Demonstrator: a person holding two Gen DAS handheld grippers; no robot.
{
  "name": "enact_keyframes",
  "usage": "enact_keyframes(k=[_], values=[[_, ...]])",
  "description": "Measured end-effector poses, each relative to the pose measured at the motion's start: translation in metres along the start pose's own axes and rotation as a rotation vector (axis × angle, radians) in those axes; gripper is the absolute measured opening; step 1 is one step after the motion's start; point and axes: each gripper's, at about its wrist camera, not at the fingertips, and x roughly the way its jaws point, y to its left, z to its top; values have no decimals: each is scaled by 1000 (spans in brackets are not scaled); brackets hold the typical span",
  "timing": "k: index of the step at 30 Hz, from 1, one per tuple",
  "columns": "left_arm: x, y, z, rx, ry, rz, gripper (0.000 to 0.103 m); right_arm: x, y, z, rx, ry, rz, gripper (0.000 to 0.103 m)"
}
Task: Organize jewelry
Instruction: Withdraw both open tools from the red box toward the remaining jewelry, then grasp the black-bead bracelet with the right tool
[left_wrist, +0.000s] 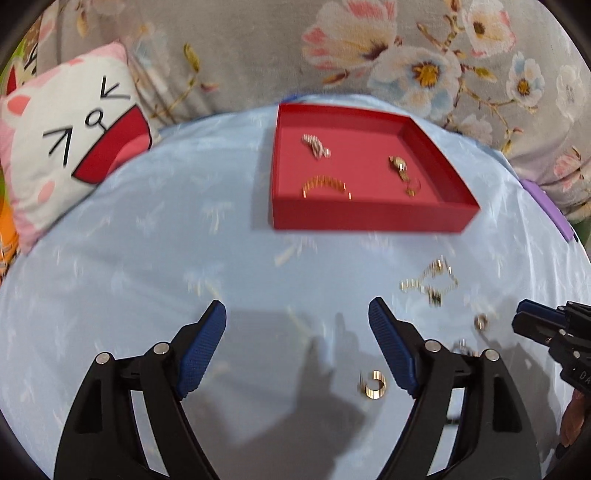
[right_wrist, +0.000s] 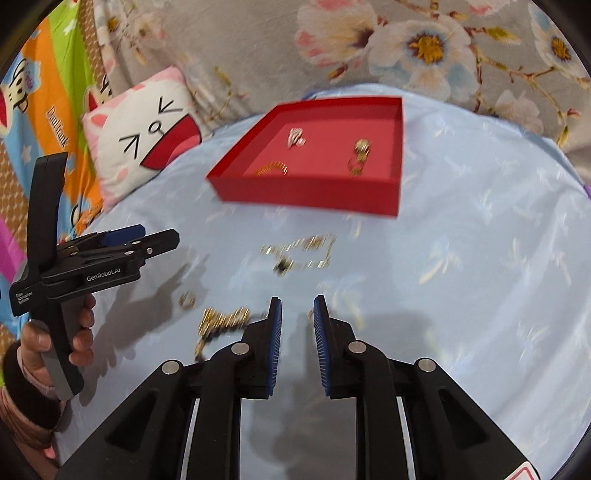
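Note:
A red tray (left_wrist: 369, 218) (right_wrist: 306, 192) sits on the light blue cloth and holds a gold bracelet (left_wrist: 325, 183), a silvery piece (left_wrist: 316, 144) and a gold piece (left_wrist: 400, 168). Loose on the cloth lie a gold chain bracelet (left_wrist: 430, 282) (right_wrist: 299, 253), a gold ring (left_wrist: 373, 384), a small ring (left_wrist: 481, 321) (right_wrist: 187, 300) and another gold chain (right_wrist: 221, 321). My left gripper (left_wrist: 297, 314) is wide open and empty above the cloth; it also shows in the right wrist view (right_wrist: 147, 240). My right gripper (right_wrist: 297, 306) is open a little and empty, just right of the gold chain.
A cat-face pillow (left_wrist: 70, 136) (right_wrist: 144, 136) lies at the left edge of the cloth. Floral grey fabric (left_wrist: 406, 48) runs behind the tray. A purple object (left_wrist: 546, 210) sits at the right edge. A colourful cartoon sheet (right_wrist: 48, 92) is at far left.

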Motion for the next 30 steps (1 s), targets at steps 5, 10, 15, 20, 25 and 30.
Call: enact_keyframes(k=[5, 10, 15, 20, 25, 30], values=[[-8, 2, -29, -25, 9, -9, 77, 15, 15, -20, -9, 42, 6, 18], [-8, 2, -39, -39, 14, -22, 77, 25, 20, -25, -12, 59, 6, 18], [-9, -2, -43, -20, 10, -26, 77, 29, 20, -25, -22, 63, -11, 17], [-8, -6, -44, -2, 9, -29, 77, 31, 18, -24, -21, 63, -13, 13], [-8, -6, -44, -2, 15, -44, 77, 26, 14, -26, -1, 61, 2, 7], [-9, -9, -46, 7, 21, -60, 77, 12, 11, -27, 3, 45, 19, 7]])
